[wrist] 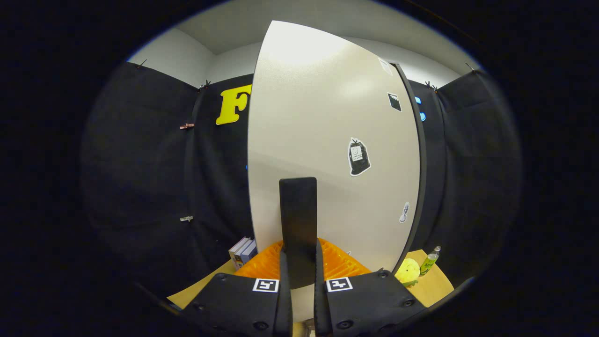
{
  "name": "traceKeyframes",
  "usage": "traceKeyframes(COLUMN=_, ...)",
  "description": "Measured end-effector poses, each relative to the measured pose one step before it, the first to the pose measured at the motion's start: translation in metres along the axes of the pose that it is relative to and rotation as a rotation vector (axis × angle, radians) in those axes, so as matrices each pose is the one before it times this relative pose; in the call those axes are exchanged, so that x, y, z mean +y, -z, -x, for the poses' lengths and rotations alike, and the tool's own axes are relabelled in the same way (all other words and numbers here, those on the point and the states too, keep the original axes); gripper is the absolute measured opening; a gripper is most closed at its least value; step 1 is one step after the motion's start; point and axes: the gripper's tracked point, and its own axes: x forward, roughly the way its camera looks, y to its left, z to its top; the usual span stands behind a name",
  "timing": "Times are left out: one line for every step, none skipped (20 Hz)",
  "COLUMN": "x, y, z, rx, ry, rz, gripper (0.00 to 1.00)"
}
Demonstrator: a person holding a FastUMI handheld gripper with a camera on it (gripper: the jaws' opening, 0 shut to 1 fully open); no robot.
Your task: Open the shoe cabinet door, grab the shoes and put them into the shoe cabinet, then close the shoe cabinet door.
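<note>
The gripper (299, 276) clamps the door handle (298, 224) of the shoe cabinet door (327, 131) — opening step, apparently — next, a steady outward pull.

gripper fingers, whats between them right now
In the gripper view, the cabinet door's dark upright handle sits between the gripper's fingers, which press on it from both sides.

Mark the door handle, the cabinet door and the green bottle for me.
Door handle (298, 220), gripper view: its middle, fingers shut on it.
Cabinet door (318, 121), gripper view: bare panel.
Green bottle (429, 264), gripper view: its body.
</note>
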Motion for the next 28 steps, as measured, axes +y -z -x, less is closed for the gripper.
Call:
traceKeyframes(x=-0.00529, y=-0.00085, z=0.00766, rx=-0.00028, ry=-0.00058, rz=0.00040, gripper=0.22)
traceKeyframes(x=-0.00650, y=-0.00007, z=0.00755, rx=0.00038, ry=0.00039, rz=-0.00157, gripper=0.22)
traceKeyframes(x=-0.00642, y=0.00052, z=0.00769, rx=0.00160, ry=0.00108, rz=-0.00175, gripper=0.22)
traceKeyframes(x=-0.00694, y=-0.00090, z=0.00749, rx=-0.00408, ry=0.00518, rz=-0.00389, gripper=0.22)
traceKeyframes(x=-0.00748, y=-0.00030, z=0.00838, rx=-0.00237, ry=0.00924, rz=-0.00271, gripper=0.22)
traceKeyframes(x=-0.00774, y=-0.00036, z=0.00715, rx=-0.00405, ry=0.01095, rz=0.00313, gripper=0.22)
traceKeyframes(x=-0.00876, y=-0.00120, z=0.00649, rx=-0.00312, ry=0.01340, rz=0.00713, gripper=0.21)
traceKeyframes(x=-0.00893, y=-0.00137, z=0.00552, rx=-0.00596, ry=0.01607, rz=0.00550, gripper=0.21)
traceKeyframes(x=-0.00936, y=0.00024, z=0.00600, rx=-0.00145, ry=0.01649, rz=0.00145, gripper=0.21)
traceKeyframes(x=-0.00887, y=-0.00105, z=0.00540, rx=-0.00297, ry=0.01602, rz=-0.00354, gripper=0.21)
traceKeyframes(x=-0.00981, y=0.00013, z=0.00436, rx=0.00025, ry=0.01750, rz=-0.00042, gripper=0.21)
traceKeyframes(x=-0.00935, y=-0.00084, z=0.00345, rx=-0.00239, ry=0.01817, rz=-0.00120, gripper=0.21)
traceKeyframes(x=-0.01006, y=-0.00033, z=0.00268, rx=0.00363, ry=0.01834, rz=0.00168, gripper=0.21)
traceKeyframes(x=-0.01004, y=-0.00137, z=0.00152, rx=-0.00295, ry=0.01669, rz=-0.00424, gripper=0.20)
traceKeyframes(x=-0.00894, y=0.00008, z=0.00342, rx=0.00290, ry=0.01449, rz=-0.00918, gripper=0.20)
traceKeyframes(x=-0.00986, y=-0.00226, z=0.00063, rx=-0.00128, ry=0.01407, rz=-0.01091, gripper=0.17)
traceKeyframes(x=-0.01107, y=-0.00195, z=0.00294, rx=-0.00253, ry=0.01621, rz=-0.01546, gripper=0.16)
traceKeyframes(x=-0.00990, y=-0.00337, z=0.00111, rx=-0.00656, ry=0.01731, rz=-0.01077, gripper=0.16)
traceKeyframes(x=-0.00911, y=-0.00240, z=-0.00005, rx=-0.00252, ry=0.01433, rz=0.00334, gripper=0.16)
traceKeyframes(x=-0.00822, y=0.00094, z=0.00109, rx=0.00473, ry=0.01232, rz=0.01015, gripper=0.16)
traceKeyframes(x=-0.00991, y=-0.00315, z=-0.00263, rx=-0.00215, ry=0.01992, rz=0.01544, gripper=0.16)
traceKeyframes(x=-0.00673, y=-0.00013, z=0.00278, rx=-0.00333, ry=0.01403, rz=0.00691, gripper=0.11)
traceKeyframes(x=-0.01149, y=-0.00054, z=-0.00169, rx=0.00066, ry=0.01180, rz=0.00893, gripper=0.09)
traceKeyframes(x=-0.00837, y=-0.00050, z=-0.00029, rx=0.00880, ry=-0.00618, rz=-0.01750, gripper=0.06)
traceKeyframes(x=-0.00506, y=-0.00182, z=0.00344, rx=0.00668, ry=-0.00791, rz=-0.02483, gripper=0.06)
traceKeyframes(x=-0.00526, y=0.00048, z=0.00231, rx=0.00304, ry=-0.00299, rz=-0.00011, gripper=0.06)
traceKeyframes(x=-0.00397, y=0.00218, z=0.00040, rx=0.00426, ry=-0.00346, rz=0.00391, gripper=0.06)
traceKeyframes(x=-0.00320, y=0.00102, z=-0.00071, rx=0.00597, ry=-0.00397, rz=-0.00217, gripper=0.06)
